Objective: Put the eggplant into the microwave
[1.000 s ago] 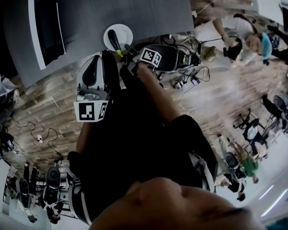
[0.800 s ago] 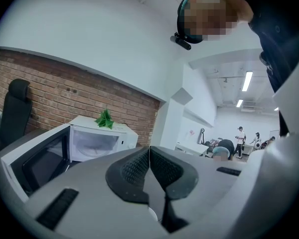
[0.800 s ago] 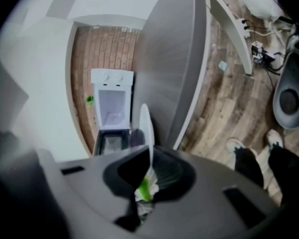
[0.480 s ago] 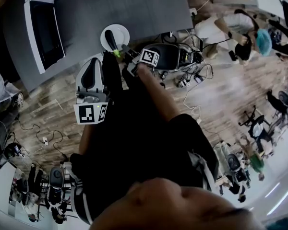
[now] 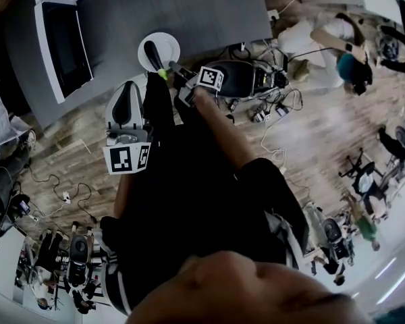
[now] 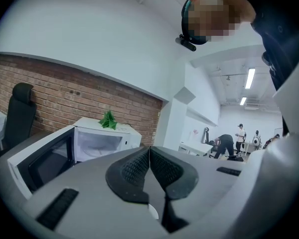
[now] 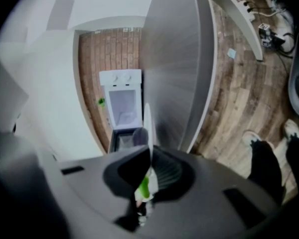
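Most of the head view's upper part is one grey table (image 5: 196, 12) on a wood-plank floor (image 5: 310, 133), where a tangle of cables (image 5: 270, 103) lies well right of the microwave (image 5: 57, 39). That white microwave sits on the table's left end with its door swung open. Only the gripper views show the brick wall (image 6: 65, 96) behind the microwave. The left gripper view alone shows a black chair (image 6: 17, 116) to the microwave's left and people working at desks well to its right. A white plate (image 5: 170, 44) lies on the table to the right of the microwave, near the table's front edge. The dark eggplant (image 5: 154, 54) rests on it, outside the microwave, with its green stem end pointing off the plate toward the person. The right gripper (image 7: 148, 176) is closed down tight on that green stem. Its own view, rolled on its side, shows the green pinched between the pads and the microwave's empty cavity straight beyond. The left gripper (image 6: 149, 158) is off the table, nearer the person than the microwave, with its ribbed pads pressed together on nothing. A small green leafy sprig (image 6: 108, 119) sits on top of the microwave, seen best from the left gripper view.
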